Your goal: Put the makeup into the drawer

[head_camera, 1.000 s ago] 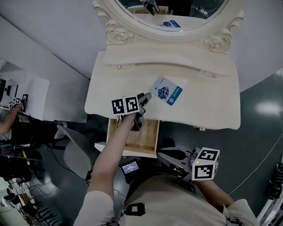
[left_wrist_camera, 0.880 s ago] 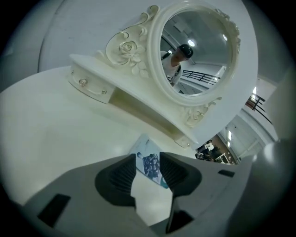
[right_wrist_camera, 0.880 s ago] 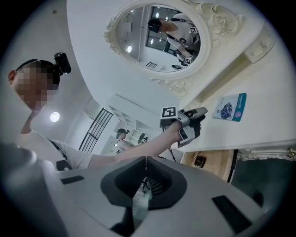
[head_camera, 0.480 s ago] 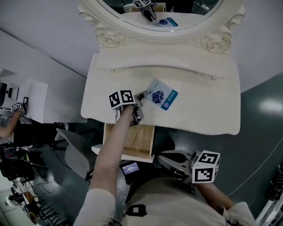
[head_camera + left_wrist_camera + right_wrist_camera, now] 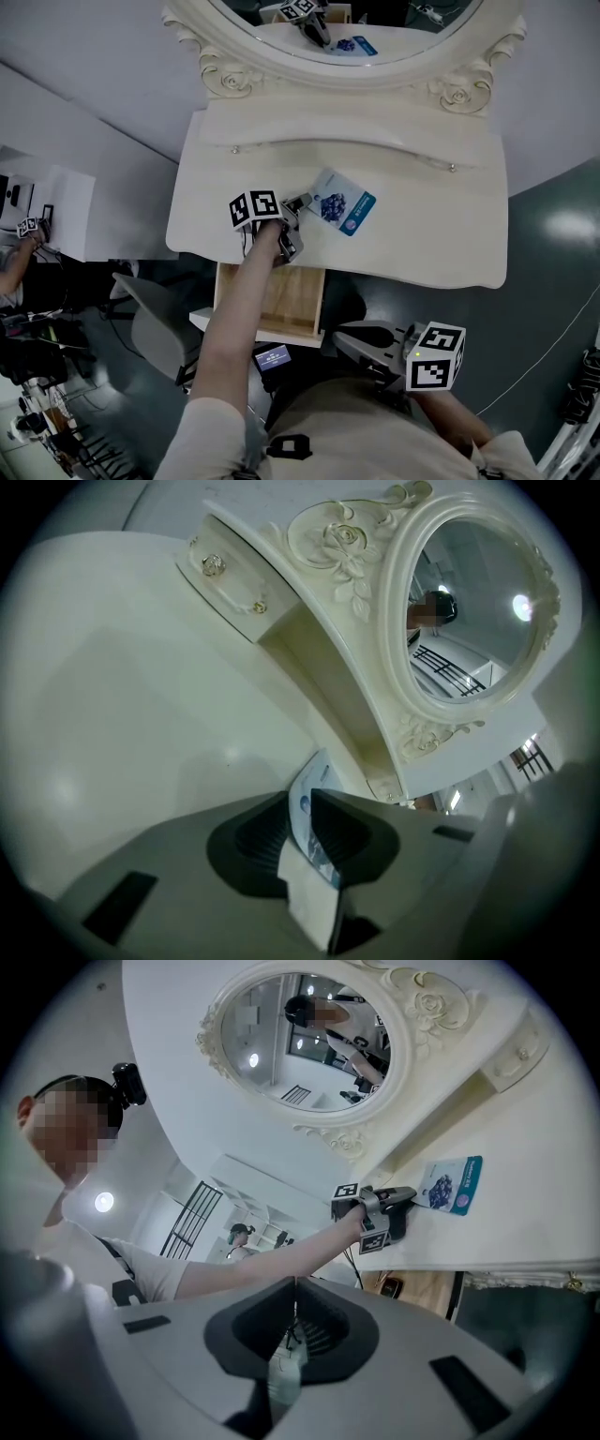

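Observation:
The makeup is a flat white and blue packet (image 5: 339,207) lying on the cream vanity top (image 5: 431,239). My left gripper (image 5: 298,202) is at the packet's left corner. In the left gripper view the jaws are closing, and the packet's edge (image 5: 306,810) stands pinched between them. My right gripper (image 5: 354,339) hangs low in front of the vanity, away from the packet, jaws shut with nothing in them (image 5: 292,1290). The wooden drawer (image 5: 281,302) below the vanity top is pulled out, under my left forearm. The right gripper view shows the packet (image 5: 450,1185) from afar.
An oval mirror (image 5: 347,37) in a carved frame stands at the back of the vanity. Small closed drawers with knobs (image 5: 214,564) sit under it. A chair (image 5: 155,319) stands left of the open drawer. Another person (image 5: 14,262) is at the far left.
My left gripper has dropped lower onto the packet's corner and rolled a little. The right gripper has barely shifted.

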`<act>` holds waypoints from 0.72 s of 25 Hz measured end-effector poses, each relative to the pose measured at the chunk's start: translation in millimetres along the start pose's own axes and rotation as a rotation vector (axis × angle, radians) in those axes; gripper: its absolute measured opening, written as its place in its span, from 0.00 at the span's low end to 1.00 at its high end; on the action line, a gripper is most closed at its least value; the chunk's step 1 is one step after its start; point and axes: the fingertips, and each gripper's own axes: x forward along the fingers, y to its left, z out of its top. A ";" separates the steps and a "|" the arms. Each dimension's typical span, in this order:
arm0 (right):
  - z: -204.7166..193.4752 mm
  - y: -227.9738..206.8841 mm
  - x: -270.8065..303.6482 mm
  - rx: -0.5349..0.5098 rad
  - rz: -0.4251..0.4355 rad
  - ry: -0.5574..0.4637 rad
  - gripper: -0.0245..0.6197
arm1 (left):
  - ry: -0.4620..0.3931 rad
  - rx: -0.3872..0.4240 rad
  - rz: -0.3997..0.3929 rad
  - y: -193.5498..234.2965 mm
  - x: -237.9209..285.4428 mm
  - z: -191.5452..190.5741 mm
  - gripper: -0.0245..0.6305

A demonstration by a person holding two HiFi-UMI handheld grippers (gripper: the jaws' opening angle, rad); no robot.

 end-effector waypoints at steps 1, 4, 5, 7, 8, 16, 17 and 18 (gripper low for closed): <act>-0.4 -0.2 0.4 0.000 -0.005 -0.002 0.08 | 0.006 0.000 0.000 0.7 1.1 -0.1 0.21; -1.1 -2.1 0.1 0.006 -0.021 -0.008 0.08 | 0.014 0.013 0.007 2.3 2.5 1.5 0.16; -1.5 -2.7 0.1 0.007 -0.026 -0.009 0.08 | 0.015 0.015 0.005 1.9 2.8 1.4 0.15; -2.1 -2.0 1.4 0.005 -0.032 -0.008 0.08 | 0.021 0.019 -0.005 0.9 2.1 -0.6 0.13; -1.8 -0.9 2.6 0.002 -0.032 -0.008 0.08 | 0.025 0.019 -0.011 0.4 1.3 -2.3 0.13; -2.7 4.4 9.5 -0.012 -0.031 -0.012 0.08 | -0.003 0.001 -0.055 -5.6 -9.1 -8.0 0.12; -3.9 5.5 10.5 -0.014 -0.032 -0.010 0.08 | -0.002 0.021 -0.051 -7.0 -11.5 -8.5 0.12; -4.8 6.7 11.5 -0.017 -0.033 -0.007 0.08 | 0.001 0.043 -0.046 -8.6 -14.0 -9.3 0.12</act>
